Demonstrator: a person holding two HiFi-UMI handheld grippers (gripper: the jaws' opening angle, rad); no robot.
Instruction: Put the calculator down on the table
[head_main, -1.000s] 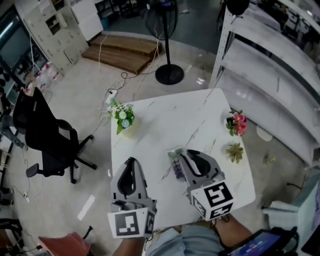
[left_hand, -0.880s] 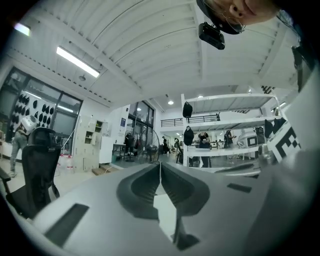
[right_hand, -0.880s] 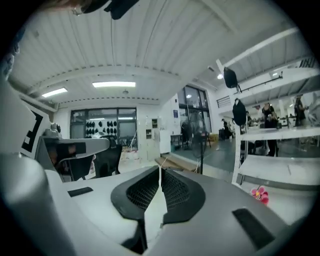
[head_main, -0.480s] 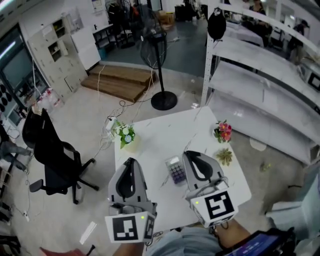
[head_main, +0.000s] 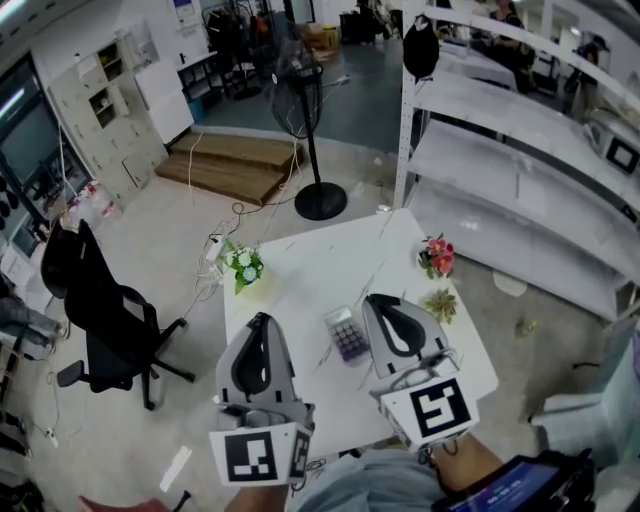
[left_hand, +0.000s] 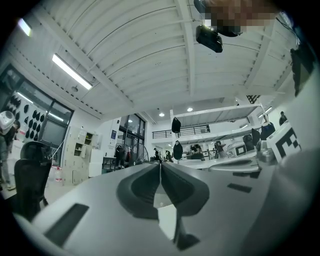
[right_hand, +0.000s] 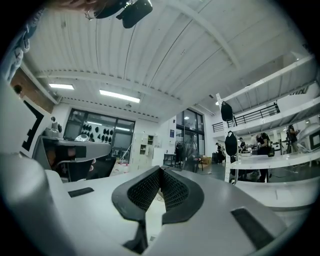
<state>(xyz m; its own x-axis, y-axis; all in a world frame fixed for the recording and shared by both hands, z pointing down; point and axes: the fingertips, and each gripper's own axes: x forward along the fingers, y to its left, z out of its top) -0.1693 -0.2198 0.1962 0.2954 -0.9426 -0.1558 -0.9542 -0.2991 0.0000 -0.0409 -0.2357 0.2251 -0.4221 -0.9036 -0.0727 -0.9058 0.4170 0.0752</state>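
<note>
Your calculator (head_main: 347, 335) already lies flat on the desk (head_main: 300, 290), keys up, about midway between the left and right edges and closer to the near edge than the far one. Nothing is touching it. Your right tongs (head_main: 377, 302) are clenched on nothing, pads pressed together, held just beside the calculator on the side of the desk's right edge. Your left tongs (head_main: 262, 322) are likewise closed and empty, over toward the left edge. Judging by that, the put-down is done; all that seems left is to hold both hands clear.
</note>
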